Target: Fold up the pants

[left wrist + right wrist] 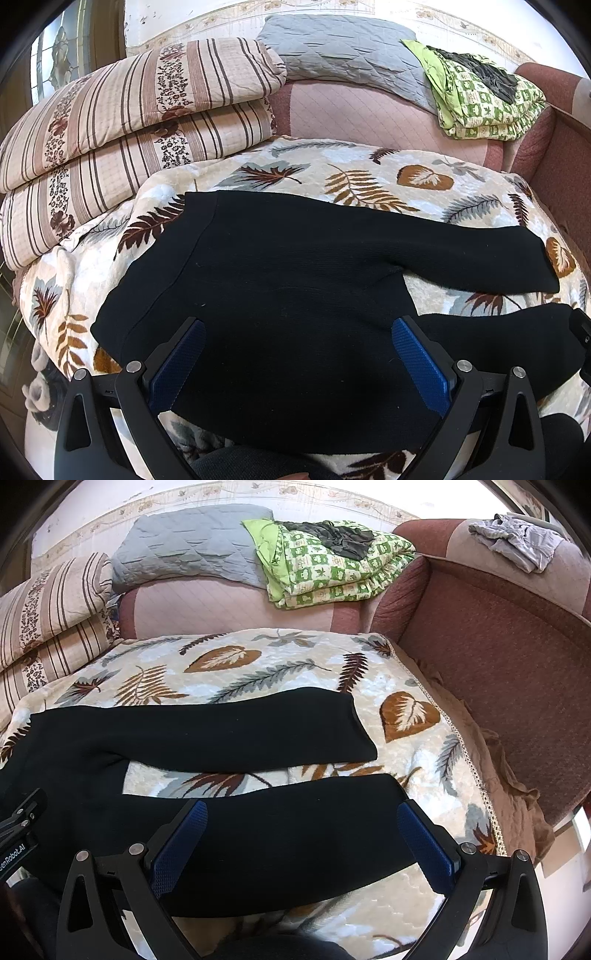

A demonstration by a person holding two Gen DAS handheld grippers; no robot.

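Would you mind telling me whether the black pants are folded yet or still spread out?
Spread out: the black pants lie flat on the leaf-print blanket, legs apart.

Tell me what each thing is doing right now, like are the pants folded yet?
pants: unfolded, lying flat, legs spread apart.
left hand-held gripper: open, over the waist part, holding nothing.
right hand-held gripper: open, over the nearer leg, holding nothing.
leaf blanket: spread out under the pants.
striped quilt: folded, stacked.
green quilt: folded, dark cloth crumpled on top.
grey cloth: crumpled on the sofa arm.
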